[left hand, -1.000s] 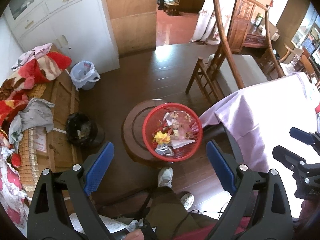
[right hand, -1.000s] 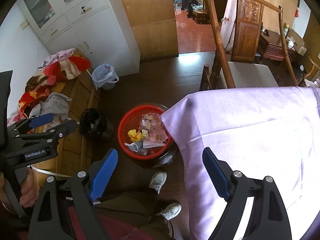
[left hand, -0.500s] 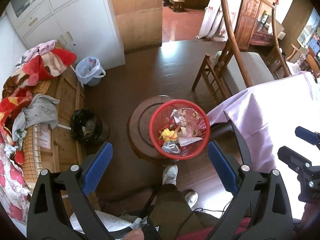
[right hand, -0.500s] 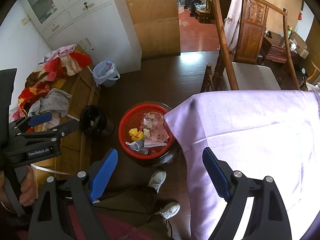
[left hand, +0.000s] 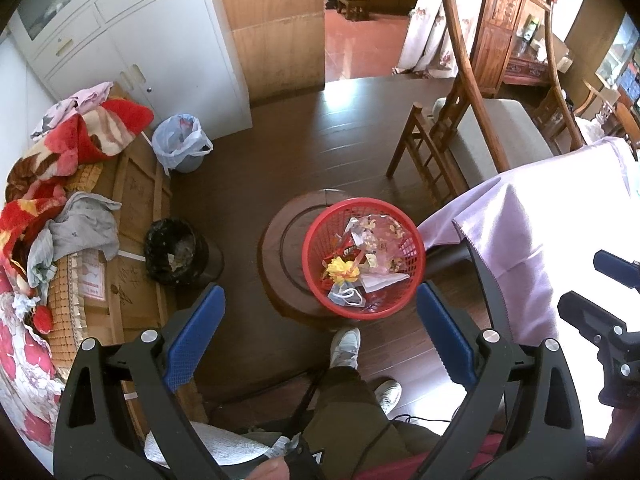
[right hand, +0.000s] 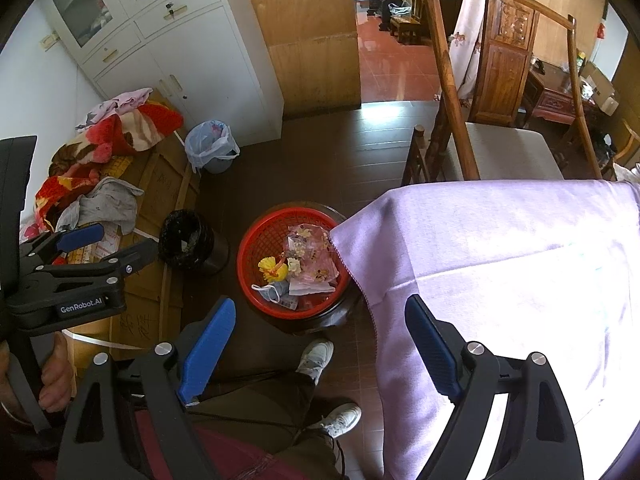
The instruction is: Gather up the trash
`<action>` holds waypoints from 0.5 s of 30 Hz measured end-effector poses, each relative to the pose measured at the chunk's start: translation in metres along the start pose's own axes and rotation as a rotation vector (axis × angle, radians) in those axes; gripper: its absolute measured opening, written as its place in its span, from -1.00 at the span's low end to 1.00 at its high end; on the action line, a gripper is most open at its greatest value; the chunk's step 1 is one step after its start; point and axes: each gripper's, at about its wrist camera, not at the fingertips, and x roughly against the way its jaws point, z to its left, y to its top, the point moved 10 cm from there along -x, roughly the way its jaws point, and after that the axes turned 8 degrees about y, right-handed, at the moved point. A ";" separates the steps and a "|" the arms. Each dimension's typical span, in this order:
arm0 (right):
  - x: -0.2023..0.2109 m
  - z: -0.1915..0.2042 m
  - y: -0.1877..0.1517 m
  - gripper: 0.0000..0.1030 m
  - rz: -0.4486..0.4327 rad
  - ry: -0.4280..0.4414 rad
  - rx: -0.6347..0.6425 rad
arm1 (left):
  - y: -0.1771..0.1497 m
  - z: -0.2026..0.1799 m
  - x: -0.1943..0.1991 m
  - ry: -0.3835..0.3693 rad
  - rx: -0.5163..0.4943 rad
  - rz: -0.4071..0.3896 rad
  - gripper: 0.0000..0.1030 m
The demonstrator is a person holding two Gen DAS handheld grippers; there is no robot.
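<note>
Red basket (left hand: pixel 362 258) of trash (left hand: pixel 366 254) sits beyond and between the left gripper (left hand: pixel 320 334) fingers, spread apart, empty; right gripper (right hand: pixel 316 346) fingers likewise apart, over lilac cloth (right hand: pixel 500 264).

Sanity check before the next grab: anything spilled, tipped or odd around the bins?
No spill shows. The red basket sits off-centre on the round wooden stool, overhanging toward the purple tablecloth, so a nudge might tip it. Clothes and blankets are heaped on the wooden bench at left. Both floor bins stand upright.
</note>
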 end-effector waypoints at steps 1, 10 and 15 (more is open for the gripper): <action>-0.001 0.000 -0.001 0.65 0.001 0.000 -0.001 | 0.000 0.000 0.000 0.000 0.000 0.000 0.80; -0.005 -0.001 -0.002 0.65 0.007 -0.002 -0.007 | 0.000 -0.001 -0.003 0.001 -0.006 0.002 0.80; -0.005 -0.001 -0.004 0.65 0.011 -0.002 -0.004 | -0.001 -0.002 -0.004 0.001 -0.012 0.004 0.80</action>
